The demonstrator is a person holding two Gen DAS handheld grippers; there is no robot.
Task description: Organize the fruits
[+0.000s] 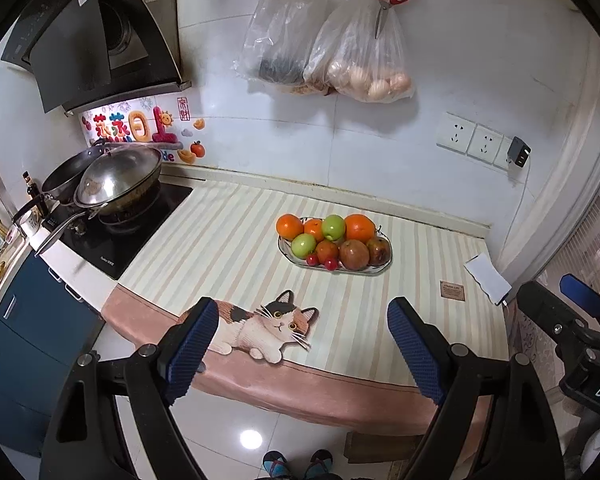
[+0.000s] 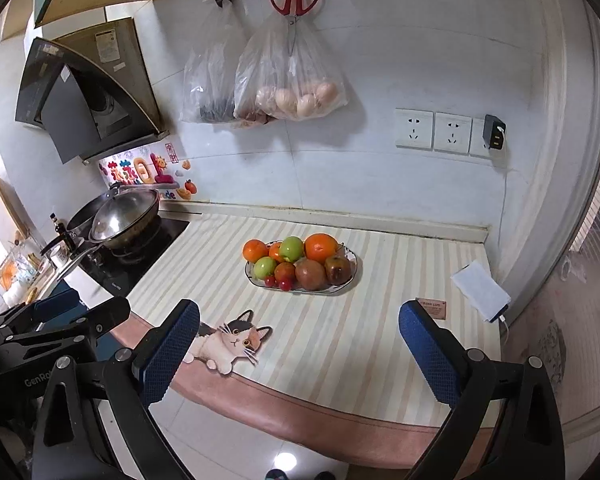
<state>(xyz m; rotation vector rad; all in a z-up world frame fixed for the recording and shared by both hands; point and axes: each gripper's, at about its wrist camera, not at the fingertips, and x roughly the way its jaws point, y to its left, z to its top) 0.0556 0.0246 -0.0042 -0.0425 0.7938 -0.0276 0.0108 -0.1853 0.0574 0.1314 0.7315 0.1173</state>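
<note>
1. Tools: left tool [image 1: 302, 316] and right tool [image 2: 300, 316], both with blue-padded fingers spread wide apart, nothing between them; each hovers off the near edge of the worktop [image 1: 228, 240], side by side.
2. Fruit dish [image 1: 384, 268]: oval, patterned rim, set toward the far middle of the striped worktop cover, well apart from both tools.
3. Contents, far row: large orange [image 1: 360, 227] at right, green apple [image 1: 333, 226], a smaller orange [image 1: 289, 226] at left, one more orange item partly hidden between them.
4. Contents, near row: second green apple [image 1: 303, 245], an orange-red fruit, two brownish-red fruits [image 1: 354, 255] at right, small red cherry-like pieces [image 1: 331, 265] at the near rim.
5. Surroundings: wok [image 1: 120, 178] on the hob at far left; white power bank [image 2: 480, 290] near the right edge; cat appliqué [image 1: 260, 330] on the near hem.
6. Step in hand, by judgement: either opening approach or finished, since all fruit already sits piled in the dish and none lies loose.
7. Next move, if work remains: carry one tool forward over the dish, pick a top fruit with free sides, close gently; round fruit may roll against neighbours.
</note>
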